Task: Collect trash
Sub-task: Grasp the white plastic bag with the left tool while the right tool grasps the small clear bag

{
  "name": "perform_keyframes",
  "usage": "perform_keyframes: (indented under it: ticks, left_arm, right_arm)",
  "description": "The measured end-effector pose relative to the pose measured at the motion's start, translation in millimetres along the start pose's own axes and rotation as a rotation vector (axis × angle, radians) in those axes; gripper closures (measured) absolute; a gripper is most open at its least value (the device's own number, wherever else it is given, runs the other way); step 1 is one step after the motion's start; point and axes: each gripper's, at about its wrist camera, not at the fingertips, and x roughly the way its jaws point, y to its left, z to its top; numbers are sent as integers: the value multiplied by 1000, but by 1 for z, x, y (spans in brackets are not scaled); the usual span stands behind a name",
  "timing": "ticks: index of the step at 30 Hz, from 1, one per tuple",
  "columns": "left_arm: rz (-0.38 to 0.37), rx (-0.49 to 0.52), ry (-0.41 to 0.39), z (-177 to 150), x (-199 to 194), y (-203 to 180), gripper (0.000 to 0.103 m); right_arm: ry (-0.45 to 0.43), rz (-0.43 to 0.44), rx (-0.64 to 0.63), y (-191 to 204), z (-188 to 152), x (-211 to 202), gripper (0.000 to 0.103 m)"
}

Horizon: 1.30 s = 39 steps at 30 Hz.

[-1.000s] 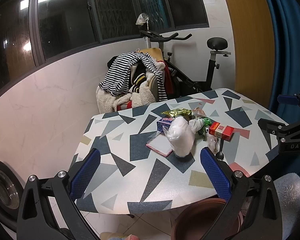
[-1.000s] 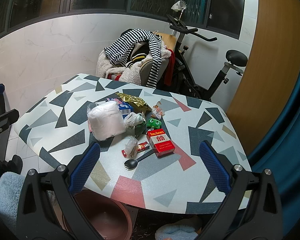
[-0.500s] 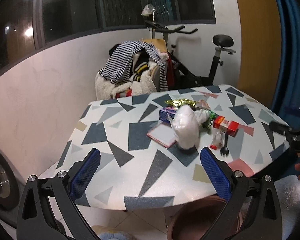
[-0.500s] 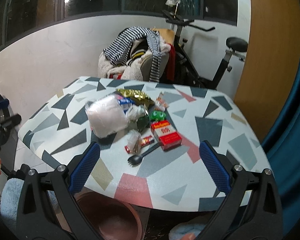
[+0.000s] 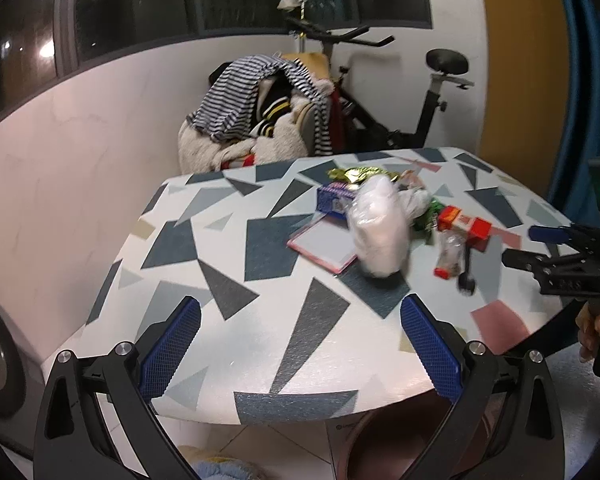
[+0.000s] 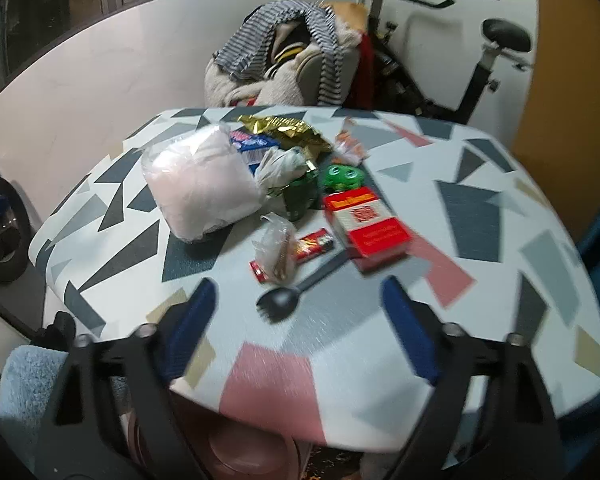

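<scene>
The counter (image 6: 480,208) carries the trash mid-surface — white bag (image 6: 202,184), red box (image 6: 366,226), black spoon (image 6: 288,296) nearest. Left claw (image 5: 300,344) gapes empty; right claw (image 6: 300,320) is closing, nothing between.

Indoor artificial light from overhead leaves both views moderately bright, while the windows (image 5: 228,4) behind the surface (image 5: 260,272) are dark and carry small glints of reflected lamps. The surface shows a soft sheen toward its near edge. Motion blur smears the right wrist view, most plainly the black spoon (image 6: 296,292) and the red box (image 6: 366,226). Fisheye distortion bows the wall, and the corners darken to black.
</scene>
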Motion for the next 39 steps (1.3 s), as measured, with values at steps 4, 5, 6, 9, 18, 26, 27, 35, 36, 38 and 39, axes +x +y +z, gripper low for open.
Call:
perform_keyframes:
  ticks: [4, 5, 6, 9, 18, 26, 27, 35, 36, 38, 39]
  left_arm:
    - [9, -31, 18, -3, 14, 8, 5]
    - [7, -43, 25, -2, 17, 10, 5]
    - [2, -56, 27, -2, 20, 12, 5]
    - [3, -80, 27, -1, 24, 15, 5]
    - [-117, -126, 50, 16, 45, 10, 6]
    - [-234, -79, 94, 66, 109, -28, 18]
    - [-239, -81, 106, 71, 120, -31, 19]
    - [-276, -105, 184, 82, 164, -40, 67]
    - [-292, -101, 181, 82, 160, -39, 73]
    - [-299, -90, 169, 82, 151, -40, 76]
    - [-307, -82, 157, 82, 143, -39, 77]
  right_arm:
    - [16, 36, -8, 6, 9, 31, 36]
    - [31, 43, -3, 6, 11, 43, 41]
    - [40, 52, 7, 7, 13, 50, 42]
    - [56, 78, 35, 5, 16, 67, 46]
    - [38, 151, 43, 8, 22, 62, 76]
    - [-38, 131, 74, -7, 28, 26, 77]
    - [-41, 129, 82, -12, 28, 23, 77]
    - [-50, 100, 110, -31, 24, 10, 77]
    - [-53, 99, 108, -31, 24, 7, 77]
    - [-61, 99, 104, -31, 24, 2, 77]
    - [-68, 100, 106, -32, 24, -2, 77]
